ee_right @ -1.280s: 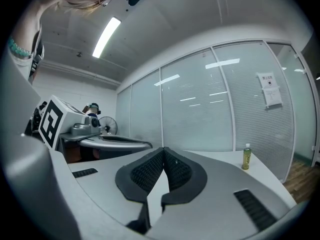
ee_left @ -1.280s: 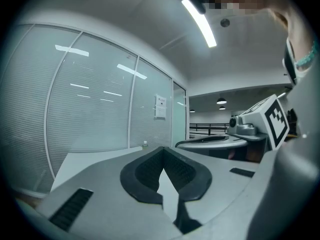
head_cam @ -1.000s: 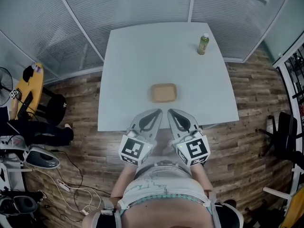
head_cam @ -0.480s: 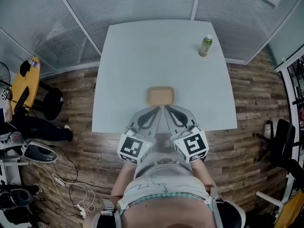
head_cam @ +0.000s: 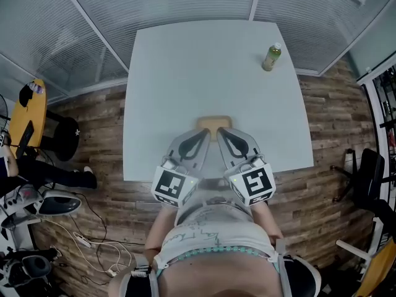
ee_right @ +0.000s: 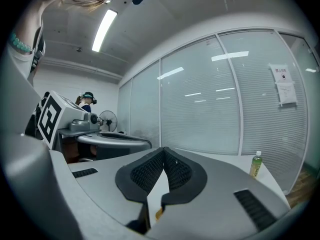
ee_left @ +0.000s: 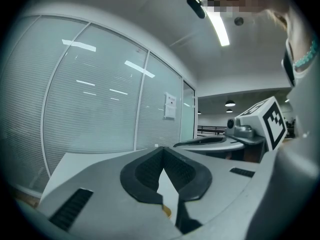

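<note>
Both grippers are held side by side over the near edge of a white table (head_cam: 185, 60). My left gripper (head_cam: 206, 133) is shut and holds nothing; its dark pads (ee_left: 150, 171) meet at the tip. Beside it my right gripper (head_cam: 221, 132) is also shut and empty, with its pads (ee_right: 176, 171) together. Just beyond both tips lies a flat tan tray-like thing (head_cam: 213, 121), its near part hidden under the jaws. A sliver of tan shows through each jaw gap. A green bottle (head_cam: 271, 57) stands upright at the table's far right and shows as a bottle (ee_right: 256, 164) in the right gripper view.
Glass partition walls (head_cam: 161, 2) with blinds close in the table's far sides. On the wood floor at the left are a yellow round stool (head_cam: 28, 107), a black stool (head_cam: 60, 138), cables (head_cam: 74, 243) and a seated person (head_cam: 43, 172). A black chair (head_cam: 366, 172) stands at the right.
Both grippers have moved forward over the table's near edge, side by side and still shut. Their tips now cover the near part of the tan thing.
</note>
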Tool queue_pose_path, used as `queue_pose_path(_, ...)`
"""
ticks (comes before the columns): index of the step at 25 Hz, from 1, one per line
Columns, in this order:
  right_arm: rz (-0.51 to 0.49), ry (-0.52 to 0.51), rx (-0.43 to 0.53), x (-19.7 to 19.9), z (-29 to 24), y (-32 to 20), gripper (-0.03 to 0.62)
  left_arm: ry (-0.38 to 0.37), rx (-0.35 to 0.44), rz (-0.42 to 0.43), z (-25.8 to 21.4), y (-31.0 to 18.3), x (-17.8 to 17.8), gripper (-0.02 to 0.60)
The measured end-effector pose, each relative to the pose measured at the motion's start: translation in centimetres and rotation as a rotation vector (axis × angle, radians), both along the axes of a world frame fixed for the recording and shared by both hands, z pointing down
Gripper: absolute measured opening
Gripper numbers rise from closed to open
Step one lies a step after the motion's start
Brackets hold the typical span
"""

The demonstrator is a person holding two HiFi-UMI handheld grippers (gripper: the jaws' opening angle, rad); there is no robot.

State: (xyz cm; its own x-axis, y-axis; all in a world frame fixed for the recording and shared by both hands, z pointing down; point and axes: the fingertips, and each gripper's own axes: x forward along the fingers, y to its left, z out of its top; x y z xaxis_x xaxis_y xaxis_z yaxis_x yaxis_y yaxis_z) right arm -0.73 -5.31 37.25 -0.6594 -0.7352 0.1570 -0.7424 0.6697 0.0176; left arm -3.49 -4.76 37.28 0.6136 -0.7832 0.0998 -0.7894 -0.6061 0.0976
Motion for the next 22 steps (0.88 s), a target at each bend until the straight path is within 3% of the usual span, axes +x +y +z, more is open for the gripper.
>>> queue_pose_path(13,0.092,0.022,-0.008,-4.6,1.7,-4.7,0.0,0.024,-0.015,0.084,1.6,-4.8,-4.8,-0.002)
queue_pose_path(22,0.145,0.026,-0.031,-4.8,2.8,-6.4,0.0,0.011,-0.045,0.162,3.2,-6.2,-4.7,-0.001)
